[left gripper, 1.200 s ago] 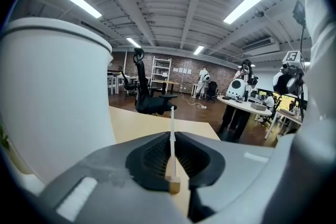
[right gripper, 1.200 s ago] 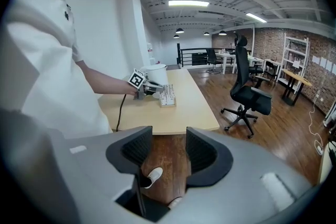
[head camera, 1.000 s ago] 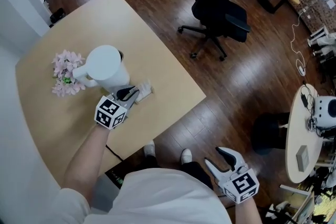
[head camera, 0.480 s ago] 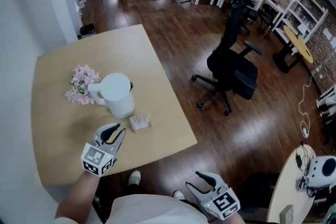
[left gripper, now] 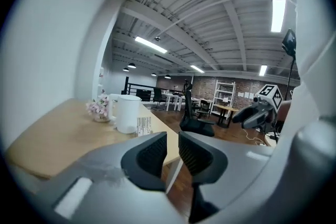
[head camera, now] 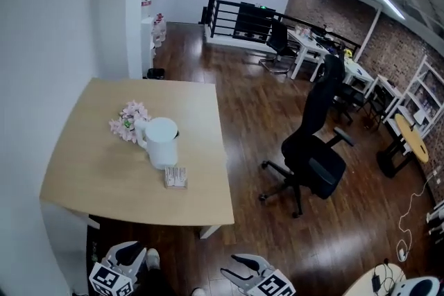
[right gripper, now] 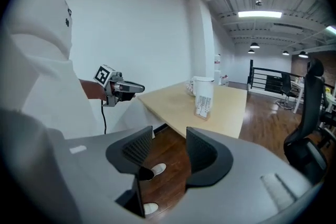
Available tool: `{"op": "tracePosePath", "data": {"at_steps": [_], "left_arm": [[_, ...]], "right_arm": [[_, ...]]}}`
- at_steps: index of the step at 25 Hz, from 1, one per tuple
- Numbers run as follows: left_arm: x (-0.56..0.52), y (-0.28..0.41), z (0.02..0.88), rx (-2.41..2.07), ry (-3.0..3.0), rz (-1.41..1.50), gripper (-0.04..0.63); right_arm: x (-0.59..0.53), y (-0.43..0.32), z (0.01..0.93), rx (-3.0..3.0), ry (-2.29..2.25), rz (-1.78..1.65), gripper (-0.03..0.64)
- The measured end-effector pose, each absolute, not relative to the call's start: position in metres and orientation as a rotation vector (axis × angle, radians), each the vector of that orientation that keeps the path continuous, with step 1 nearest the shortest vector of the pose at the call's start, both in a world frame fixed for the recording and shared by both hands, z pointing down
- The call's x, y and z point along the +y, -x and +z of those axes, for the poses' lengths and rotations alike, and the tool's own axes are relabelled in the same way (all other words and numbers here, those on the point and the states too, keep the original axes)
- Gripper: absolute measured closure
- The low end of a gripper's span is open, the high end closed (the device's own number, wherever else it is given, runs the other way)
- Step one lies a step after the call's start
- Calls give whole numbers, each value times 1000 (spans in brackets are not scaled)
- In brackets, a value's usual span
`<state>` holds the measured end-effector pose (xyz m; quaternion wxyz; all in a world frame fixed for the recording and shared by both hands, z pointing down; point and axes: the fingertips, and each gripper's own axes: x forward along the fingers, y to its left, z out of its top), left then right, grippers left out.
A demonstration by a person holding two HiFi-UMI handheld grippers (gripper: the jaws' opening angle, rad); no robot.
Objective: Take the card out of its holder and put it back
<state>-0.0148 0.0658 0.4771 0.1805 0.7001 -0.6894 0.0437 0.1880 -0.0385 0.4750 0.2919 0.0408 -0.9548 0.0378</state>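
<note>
The card stands in its small clear holder (head camera: pixel 175 177) on the wooden table (head camera: pixel 90 170), just in front of a white jug (head camera: pixel 161 142). The holder (left gripper: pixel 143 126) shows far ahead of the jaws in the left gripper view, and the holder (right gripper: pixel 203 106) is also distant in the right gripper view. My left gripper (head camera: pixel 130 251) hangs below the table's near edge, well short of the holder. Its jaws (left gripper: pixel 172 139) are closing with a narrow gap and nothing between them. My right gripper (head camera: pixel 232 267) is low beside it, open and empty (right gripper: pixel 169 136).
Pink flowers (head camera: pixel 128 121) stand behind the jug near the white wall. A black office chair (head camera: pixel 316 149) stands on the dark wood floor to the right. Desks, shelves and a railing fill the far room.
The left gripper has come off the card holder and drawn back below the table's near edge. The head view has pulled far back and tilted up. The right gripper stays low.
</note>
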Motion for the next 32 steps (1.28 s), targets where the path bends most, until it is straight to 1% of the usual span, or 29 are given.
{"op": "tracePosePath", "data": {"at_steps": [3, 7, 15, 22, 27, 32], "left_arm": [[105, -14, 474, -1946, -1923, 156, 522], [137, -35, 462, -1965, -1869, 141, 522], [144, -87, 442, -1885, -2014, 115, 522], [192, -91, 437, -1894, -2020, 69, 522], [220, -92, 439, -1889, -2042, 104, 522], [228, -111, 439, -1782, -2135, 172, 522]], "right_arm": [[-23, -196, 470, -2568, -65, 97, 410], [-3, -206, 464, -2599, -2, 92, 410], [34, -224, 449, -2659, 77, 81, 410], [77, -219, 435, -2677, 61, 23, 414], [111, -217, 437, -2652, 80, 11, 419], [135, -217, 444, -2624, 97, 49, 423]]}}
